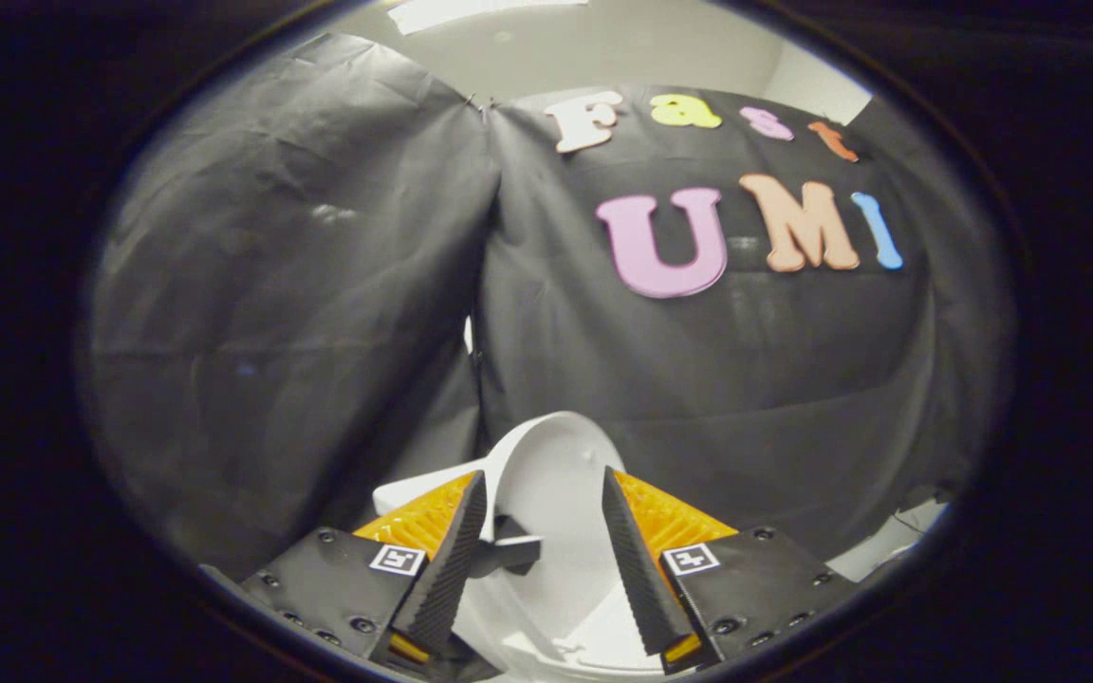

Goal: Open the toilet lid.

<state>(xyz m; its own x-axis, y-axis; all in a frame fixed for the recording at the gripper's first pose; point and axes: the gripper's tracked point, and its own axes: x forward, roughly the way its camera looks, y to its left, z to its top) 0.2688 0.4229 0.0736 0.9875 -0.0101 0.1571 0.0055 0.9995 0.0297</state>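
Your jaws point(544, 555) stand apart, about half open, and between them rises the white, rounded plastic toilet lid point(546, 474). The lid looks raised, tilted up and away from you, with its curved top edge standing just above the fingertips. A small dark tab or bracket point(507, 550) pokes out beside the inner face of the left finger, close against the lid; you cannot tell from here whether either finger actually presses on the lid, so treat it as not gripped.

Judging by how the lid stands, you are in the lifting step or near its end: the lid is already well up from the white toilet body point(561, 640) that shows below it, between the finger bases. The next move likely calls for easing the lid on until it rests back by its own weight, then drawing the jaws clear without dragging it forward.

Behind the lid hangs the creased black cloth wall point(300, 285) of the booth.
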